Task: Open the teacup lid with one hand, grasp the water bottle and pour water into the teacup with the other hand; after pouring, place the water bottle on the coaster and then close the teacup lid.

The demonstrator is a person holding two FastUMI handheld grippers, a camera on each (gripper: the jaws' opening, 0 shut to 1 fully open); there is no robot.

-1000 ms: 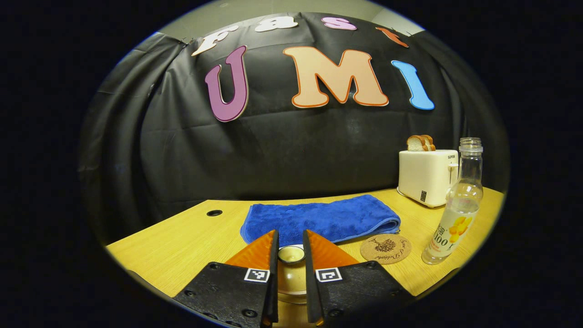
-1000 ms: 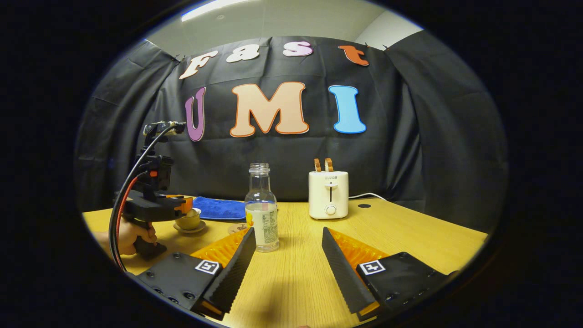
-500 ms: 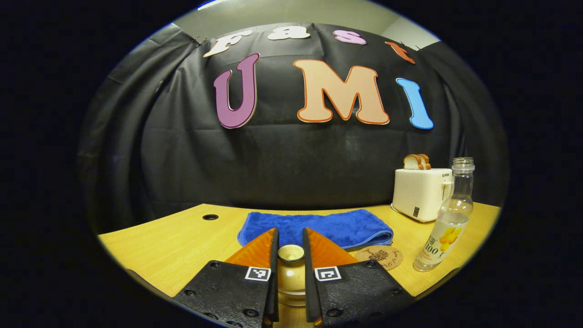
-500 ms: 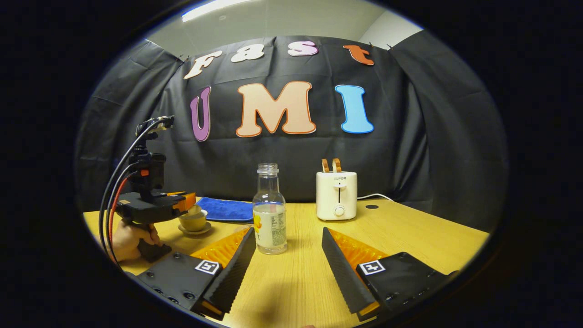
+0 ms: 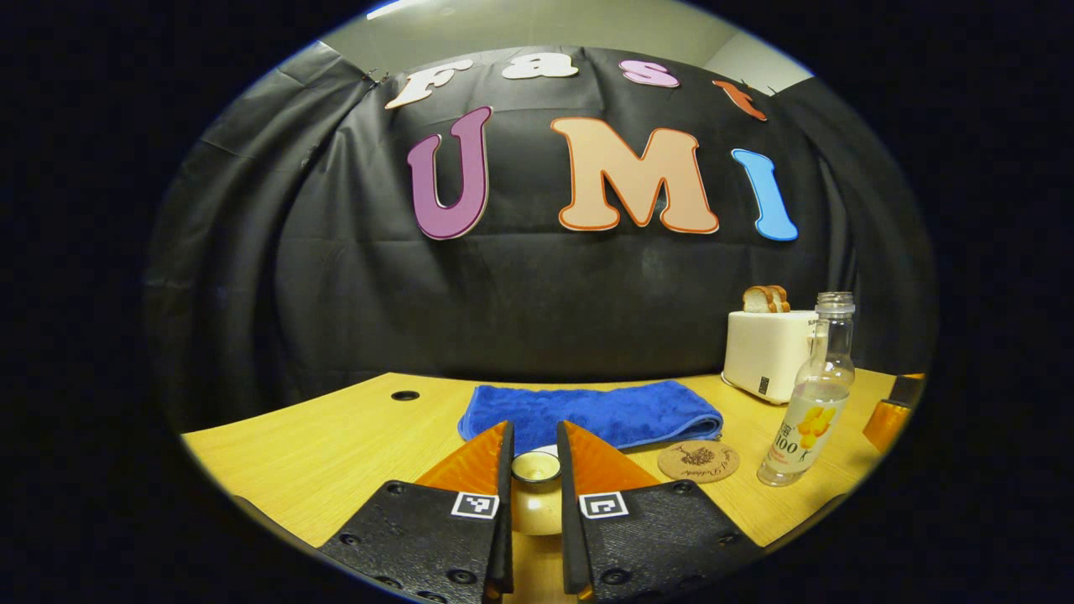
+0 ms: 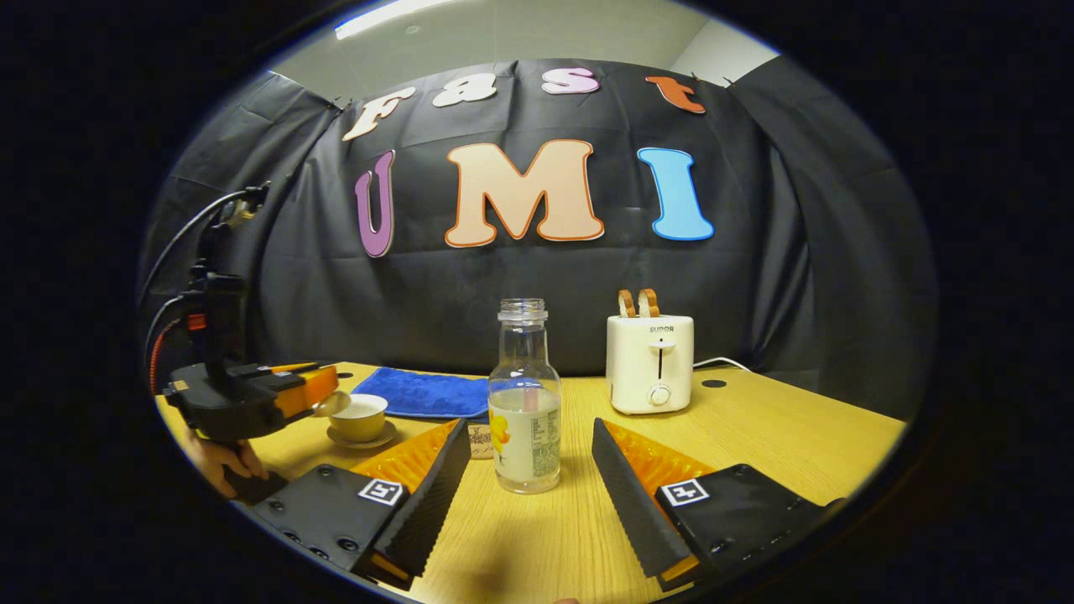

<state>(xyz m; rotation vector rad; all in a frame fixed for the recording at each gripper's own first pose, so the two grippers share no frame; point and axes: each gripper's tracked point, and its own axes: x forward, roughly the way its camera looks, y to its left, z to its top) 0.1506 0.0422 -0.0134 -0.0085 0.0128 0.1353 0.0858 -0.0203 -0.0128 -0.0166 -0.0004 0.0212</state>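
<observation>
My left gripper [image 5: 535, 443] is shut on the knob of the teacup lid [image 5: 535, 502], which hangs between its fingers above the table. In the right gripper view the left gripper [image 6: 319, 394] holds that lid [image 6: 332, 405] just up and left of the uncovered teacup [image 6: 359, 416] on its saucer [image 6: 362, 439]. The clear water bottle [image 6: 525, 411], uncapped and part full, stands upright just beyond my open right gripper [image 6: 529, 429], in line with the gap between its fingers. The bottle [image 5: 807, 407] stands right of the round cork coaster [image 5: 698, 460].
A folded blue towel [image 5: 591, 409] lies behind the cup. A white toaster [image 6: 651, 366] with bread slices stands at the back right, its cord trailing. A person's hand [image 6: 215, 463] grips the left gripper's handle. Two round cable holes mark the wooden table [image 6: 755, 436].
The left gripper has lifted the lid off the teacup and carried it up and aside. The right gripper has moved closer to the bottle, still open.
</observation>
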